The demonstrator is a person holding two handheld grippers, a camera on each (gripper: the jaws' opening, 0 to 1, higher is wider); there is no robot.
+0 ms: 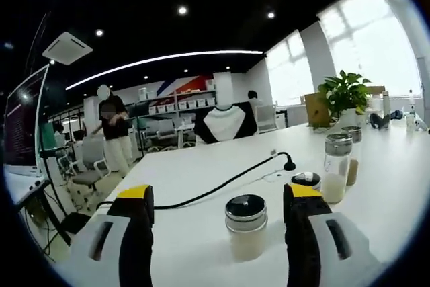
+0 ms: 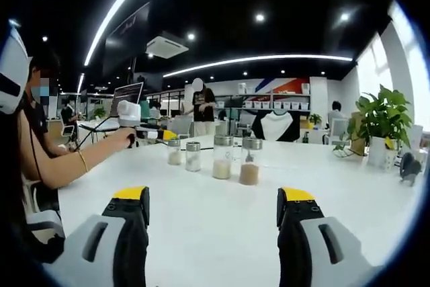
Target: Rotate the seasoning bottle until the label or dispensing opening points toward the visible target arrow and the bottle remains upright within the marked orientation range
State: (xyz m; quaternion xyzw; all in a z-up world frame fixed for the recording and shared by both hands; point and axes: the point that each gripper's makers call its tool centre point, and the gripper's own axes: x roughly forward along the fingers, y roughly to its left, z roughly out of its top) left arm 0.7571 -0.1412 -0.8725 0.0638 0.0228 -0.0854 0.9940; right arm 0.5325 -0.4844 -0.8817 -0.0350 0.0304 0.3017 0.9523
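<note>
Your left claw (image 1: 218, 216) stands with its jaws wide apart and holds nothing. A short seasoning bottle (image 1: 246, 227) of pale powder with a dark metal lid stands upright on the white bench (image 1: 201, 166) between the two jaws, closer to the right one and touching neither. Just past the right jaw the lid of another short jar (image 1: 306, 179) peeks out, and beyond it stand a tall bottle (image 1: 335, 169) with pale contents and a second one (image 1: 353, 154) behind it. A black cable (image 1: 222, 185) runs across the bench further out, and a potted plant (image 1: 345, 99) sits far off.

Your right claw (image 2: 213, 223) is also spread open and empty over bare bench. Well ahead of it four bottles stand in a row: two short ones (image 2: 185, 154), a tall pale one (image 2: 222, 156) and a tall brownish one (image 2: 250, 160). In the right gripper view your left claw (image 2: 134, 115) reaches toward the short ones from the left.
</note>
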